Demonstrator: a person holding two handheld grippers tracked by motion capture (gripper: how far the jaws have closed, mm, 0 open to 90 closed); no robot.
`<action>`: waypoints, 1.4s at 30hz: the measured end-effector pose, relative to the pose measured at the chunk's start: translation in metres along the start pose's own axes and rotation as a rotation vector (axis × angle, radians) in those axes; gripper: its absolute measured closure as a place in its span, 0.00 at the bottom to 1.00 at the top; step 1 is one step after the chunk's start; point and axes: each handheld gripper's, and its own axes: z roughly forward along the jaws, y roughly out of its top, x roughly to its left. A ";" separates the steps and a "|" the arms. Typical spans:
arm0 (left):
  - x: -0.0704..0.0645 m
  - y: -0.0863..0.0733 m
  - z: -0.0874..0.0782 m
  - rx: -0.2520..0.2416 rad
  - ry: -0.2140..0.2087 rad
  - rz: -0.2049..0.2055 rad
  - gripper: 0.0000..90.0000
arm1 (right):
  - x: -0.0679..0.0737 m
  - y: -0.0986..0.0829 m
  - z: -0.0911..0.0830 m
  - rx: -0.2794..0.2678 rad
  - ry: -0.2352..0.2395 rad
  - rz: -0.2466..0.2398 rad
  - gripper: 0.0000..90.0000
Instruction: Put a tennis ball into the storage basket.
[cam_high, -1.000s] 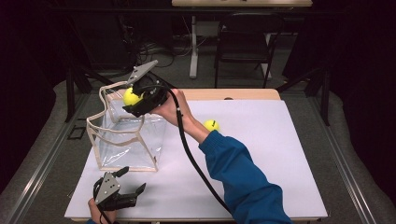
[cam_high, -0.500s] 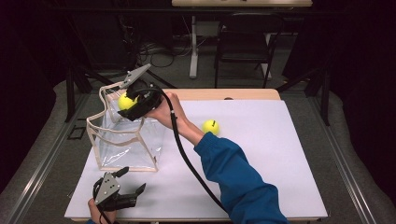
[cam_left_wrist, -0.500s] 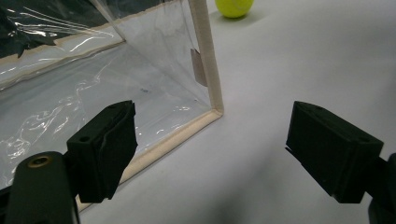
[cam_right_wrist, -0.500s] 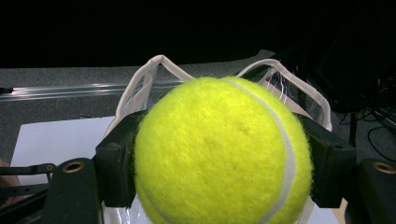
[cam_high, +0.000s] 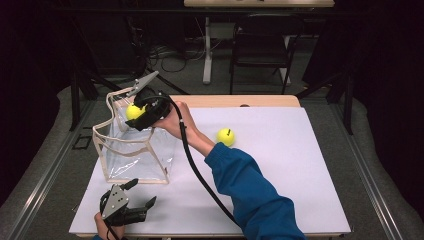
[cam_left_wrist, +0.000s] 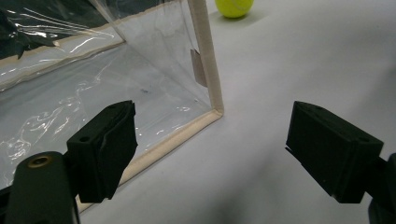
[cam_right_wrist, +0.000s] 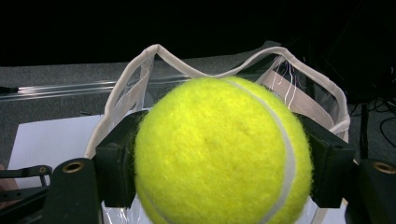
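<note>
The right gripper (cam_high: 136, 114) is held up over the clear bag's (cam_high: 131, 152) open top, jaws clamped on a ball (cam_right_wrist: 223, 154). The left gripper (cam_high: 141, 195) rests low beside the bag's near corner, jaws spread wide.

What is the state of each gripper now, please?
Left gripper: open, holding nothing, beside the clear bag.
Right gripper: closed on a tennis ball, above the bag's opening.

Tennis ball (cam_right_wrist: 219, 154): yellow, felted, white seam, clamped just above the clear plastic bag's (cam_high: 131, 150) open, cream-trimmed mouth; bag stands upright, empty.
</note>
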 end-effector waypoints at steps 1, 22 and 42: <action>0.000 0.000 0.000 0.000 0.000 0.000 0.18 | 0.000 0.000 0.001 0.002 0.000 -0.001 0.29; 0.000 0.000 0.000 -0.006 -0.007 -0.002 0.18 | 0.003 -0.008 0.015 0.048 0.035 0.017 0.29; 0.000 0.000 0.000 -0.004 -0.006 -0.002 0.18 | -0.005 -0.026 -0.023 -0.002 0.041 0.052 0.00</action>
